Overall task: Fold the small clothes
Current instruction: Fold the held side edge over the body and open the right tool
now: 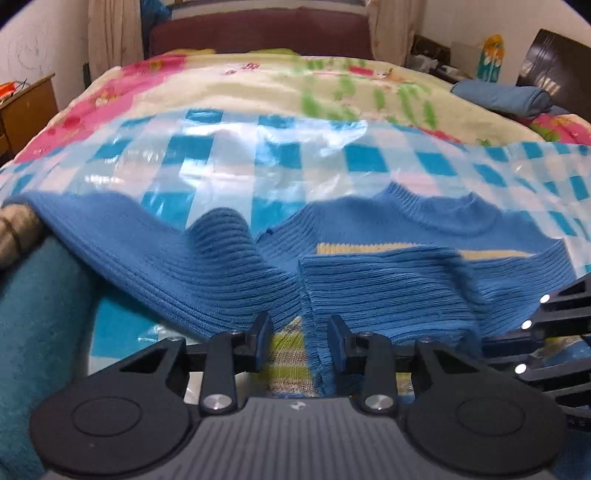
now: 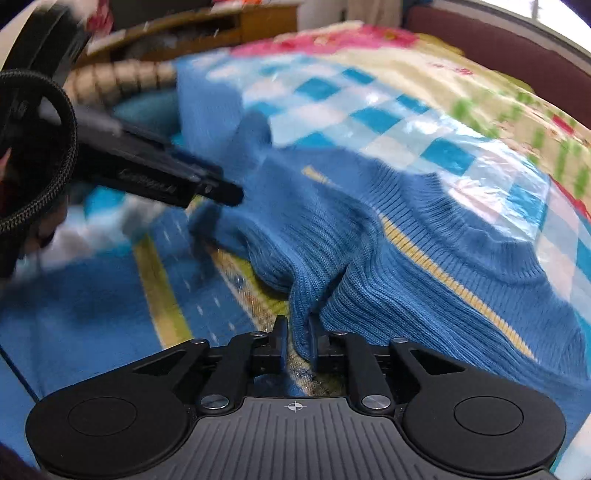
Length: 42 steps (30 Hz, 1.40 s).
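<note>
A small blue ribbed knit sweater (image 1: 221, 273) with a pale yellow stripe lies on a blue-and-white checked plastic sheet (image 1: 229, 147) on the bed. My left gripper (image 1: 301, 343) is at the sweater's near edge, its jaws apart with a fold of knit hanging between them beside the right finger. My right gripper (image 2: 297, 339) is shut on a pinched fold of the same sweater (image 2: 424, 266) and lifts it a little. The left gripper (image 2: 218, 188) also shows in the right wrist view, reaching in from the left over the sweater.
A floral quilt (image 1: 332, 85) covers the bed behind the sheet. A folded blue garment (image 1: 502, 96) lies at the far right of the bed. A wooden cabinet (image 1: 26, 107) stands left, a dark headboard (image 1: 258, 33) at the back. A teal sleeve (image 1: 40, 314) is at the left.
</note>
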### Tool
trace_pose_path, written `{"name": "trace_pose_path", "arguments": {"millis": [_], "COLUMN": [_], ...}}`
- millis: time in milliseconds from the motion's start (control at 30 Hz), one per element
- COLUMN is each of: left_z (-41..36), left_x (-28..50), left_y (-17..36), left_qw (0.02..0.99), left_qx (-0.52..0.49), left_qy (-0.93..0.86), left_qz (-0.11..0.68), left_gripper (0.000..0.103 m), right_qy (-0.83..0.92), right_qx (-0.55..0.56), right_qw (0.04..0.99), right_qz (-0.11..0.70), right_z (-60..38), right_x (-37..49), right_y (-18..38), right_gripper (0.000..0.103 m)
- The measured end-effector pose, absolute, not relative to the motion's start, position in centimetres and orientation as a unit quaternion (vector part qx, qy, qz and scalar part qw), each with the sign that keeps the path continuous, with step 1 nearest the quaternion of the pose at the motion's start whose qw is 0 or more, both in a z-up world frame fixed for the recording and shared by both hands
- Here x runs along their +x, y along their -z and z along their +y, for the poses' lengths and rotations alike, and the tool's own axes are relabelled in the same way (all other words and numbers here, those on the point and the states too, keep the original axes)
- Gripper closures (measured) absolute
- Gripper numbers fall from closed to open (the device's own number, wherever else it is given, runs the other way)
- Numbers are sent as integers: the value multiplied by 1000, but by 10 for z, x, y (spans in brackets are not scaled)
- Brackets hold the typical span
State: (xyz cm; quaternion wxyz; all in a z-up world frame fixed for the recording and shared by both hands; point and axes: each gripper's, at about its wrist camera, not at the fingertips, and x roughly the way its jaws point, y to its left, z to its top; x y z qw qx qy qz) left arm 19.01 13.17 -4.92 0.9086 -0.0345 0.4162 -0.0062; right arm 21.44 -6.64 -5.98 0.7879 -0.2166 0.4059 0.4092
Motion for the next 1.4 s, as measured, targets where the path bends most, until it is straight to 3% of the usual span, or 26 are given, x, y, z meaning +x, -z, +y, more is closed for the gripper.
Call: {"name": "trace_pose_path", "arguments": {"millis": [200,567,667,833,900,1000,1133,1200,1400], "left_z": [133,158,164,172,170,160,144,137,119], "left_x": [167,143,141,143,145,151,157,159,183], "left_y": [33,22,18,15,16,22,30,30,42], "left_qw": [923,923,926,928,926,922,918,918,912], "left_qx": [-31,-70,-75,-101,-110,-104,-98,-99,-76], "left_qy": [13,8,8,12,22,44,73,88,101], "left_qz": [384,379,369,358,360,370,378,375,390], "left_gripper": [63,63,62,62,62,61,61,61,61], "right_qy": [-426,-453,-451,-456,-437,-426,-439,-436,-302], "right_qx": [-169,-230,-231,-198,-155,-141,-85,-68,-165], "right_qw": [802,791,782,782,791,792,796,806,862], "right_qz": [383,340,363,376,399,415,408,395,372], "right_z": [-81,-21,-13,-13,-16,-23,-58,-80,-106], "right_x": [211,214,215,203,203,198,191,195,240], "right_y": [26,49,50,47,58,65,32,15,29], "right_gripper": [75,75,96,97,89,88,86,77,76]}}
